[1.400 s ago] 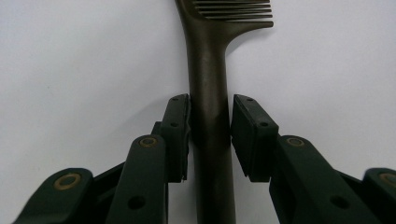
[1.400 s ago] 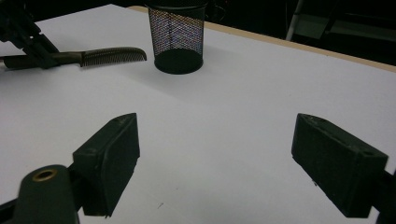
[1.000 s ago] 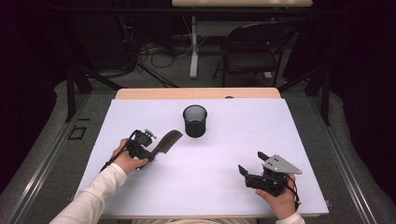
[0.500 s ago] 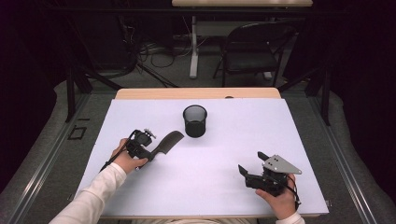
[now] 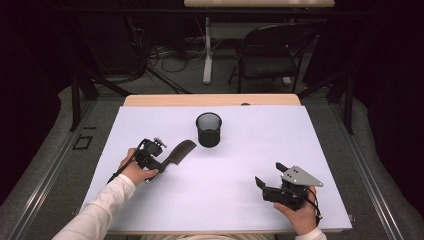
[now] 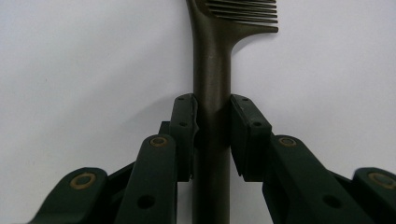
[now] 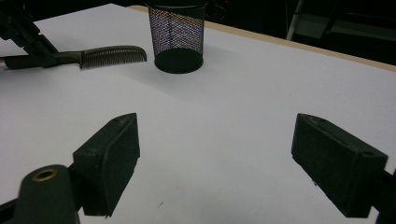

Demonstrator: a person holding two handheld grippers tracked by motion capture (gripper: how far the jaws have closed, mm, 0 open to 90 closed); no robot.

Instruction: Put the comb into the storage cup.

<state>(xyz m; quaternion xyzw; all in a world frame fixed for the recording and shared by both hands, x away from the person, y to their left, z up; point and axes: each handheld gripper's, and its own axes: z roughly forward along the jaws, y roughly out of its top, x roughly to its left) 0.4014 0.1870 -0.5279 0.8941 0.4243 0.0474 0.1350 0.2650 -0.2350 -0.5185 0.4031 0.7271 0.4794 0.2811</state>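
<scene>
table (image 5: 150, 125): white-covered rectangular top | black wire-mesh cup (image 5: 208, 129): upright, far centre | dark plastic comb (image 5: 178, 152): left and nearer than cup, apart, teeth end towards it, handle between left gripper (image 5: 161, 163) jaws | right gripper (image 5: 270, 181): near right, well apart from both

Two black jaws of the right gripper (image 7: 215, 161) rising from the bottom edge, spread wide, nothing between them but bare white table (image 7: 243, 121). Farther off, a black mesh cup (image 7: 176, 35) standing upright near the table's wooden far edge. Left of the cup and just apart from it, a dark comb (image 7: 100, 56), teeth pointing down, handle clamped in the left gripper (image 7: 32, 49) at the picture's left edge.
</scene>
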